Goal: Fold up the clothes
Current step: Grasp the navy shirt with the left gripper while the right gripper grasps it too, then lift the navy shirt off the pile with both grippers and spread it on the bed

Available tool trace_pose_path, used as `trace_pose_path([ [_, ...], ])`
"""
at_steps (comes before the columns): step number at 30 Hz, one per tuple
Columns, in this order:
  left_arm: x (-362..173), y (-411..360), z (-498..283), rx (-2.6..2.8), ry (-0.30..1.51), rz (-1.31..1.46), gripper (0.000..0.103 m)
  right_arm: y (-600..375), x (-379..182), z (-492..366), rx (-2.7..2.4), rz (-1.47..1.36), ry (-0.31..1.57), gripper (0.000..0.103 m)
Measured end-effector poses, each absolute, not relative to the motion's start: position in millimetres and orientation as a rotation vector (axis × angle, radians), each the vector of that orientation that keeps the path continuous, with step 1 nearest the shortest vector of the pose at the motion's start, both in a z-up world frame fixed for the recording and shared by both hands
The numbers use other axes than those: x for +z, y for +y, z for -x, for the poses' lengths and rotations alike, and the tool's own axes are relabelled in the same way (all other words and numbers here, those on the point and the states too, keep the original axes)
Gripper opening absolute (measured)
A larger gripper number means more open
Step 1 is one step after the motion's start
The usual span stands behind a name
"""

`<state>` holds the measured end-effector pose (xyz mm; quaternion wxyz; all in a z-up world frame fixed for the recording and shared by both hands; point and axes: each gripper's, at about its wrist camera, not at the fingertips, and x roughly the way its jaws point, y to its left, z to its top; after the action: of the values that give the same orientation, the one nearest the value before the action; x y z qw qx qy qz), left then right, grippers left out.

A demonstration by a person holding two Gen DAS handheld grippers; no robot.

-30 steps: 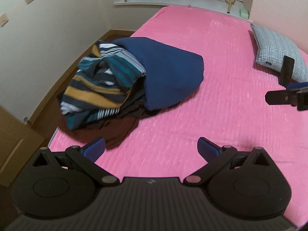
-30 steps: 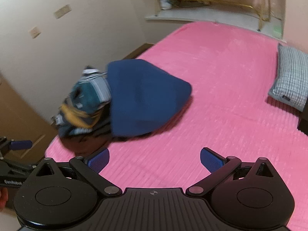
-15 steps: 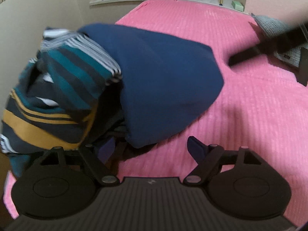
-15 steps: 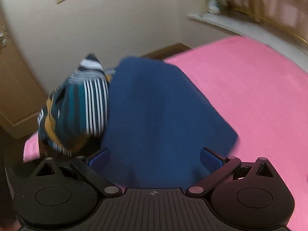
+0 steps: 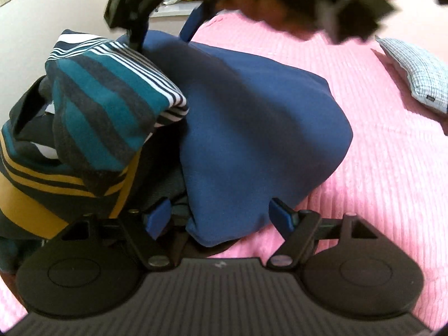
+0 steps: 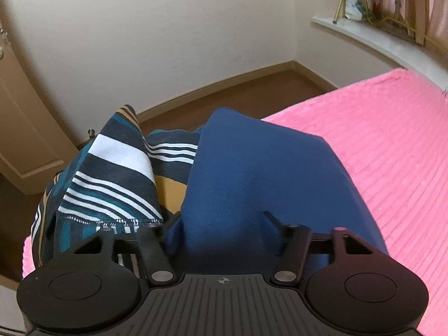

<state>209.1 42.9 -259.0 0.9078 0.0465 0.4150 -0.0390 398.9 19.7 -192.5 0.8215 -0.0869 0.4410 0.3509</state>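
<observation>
A pile of clothes lies at the left edge of the pink bed point(image 5: 378, 168). On top is a navy blue garment point(image 5: 252, 128), beside a teal, white and yellow striped garment point(image 5: 106, 112). My left gripper point(image 5: 221, 212) is open, its blue fingertips either side of the navy garment's near edge. My right gripper point(image 6: 221, 224) is open too, with a fold of the navy garment point(image 6: 266, 173) bulging between its fingers, next to the striped garment point(image 6: 112, 173). The right gripper also shows in the left wrist view point(image 5: 168, 28), above the far side of the pile.
A checked pillow point(image 5: 414, 75) lies at the bed's right side. The wall point(image 6: 168, 42) and brown floor point(image 6: 238, 95) run close behind the pile. A wooden door point(image 6: 25, 128) is at the left. A window ledge point(image 6: 378, 39) is at the far end.
Both grippers have moved in from above the bed to the pile. Their jaws have narrowed around the navy garment. The right gripper now reaches over the pile's far side.
</observation>
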Motion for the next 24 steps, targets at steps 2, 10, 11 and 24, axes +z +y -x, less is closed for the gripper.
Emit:
trace_pose_path([
  [2,-259.4,41.4,-208.2,-0.078,0.847,-0.103,0.074,12.5,-186.8,-395.4,0.734,0.172,0.926,0.014],
  [10,-264.4,30.7,-214.0,-0.108,0.833,-0.124,0.067,-54.9,-154.0,-381.8,0.605,0.064,0.888,0.012],
  [11,-264.3,27.2,-215.7,-0.118,0.832,-0.135,0.059,-65.0,-150.0,-379.8,0.589,0.046,0.886,0.011],
  [24,-193.8,-51.8,-143.8,-0.445,0.694,-0.363,0.003,-255.1,-70.6,-261.2,0.343,-0.261,0.852,0.009],
])
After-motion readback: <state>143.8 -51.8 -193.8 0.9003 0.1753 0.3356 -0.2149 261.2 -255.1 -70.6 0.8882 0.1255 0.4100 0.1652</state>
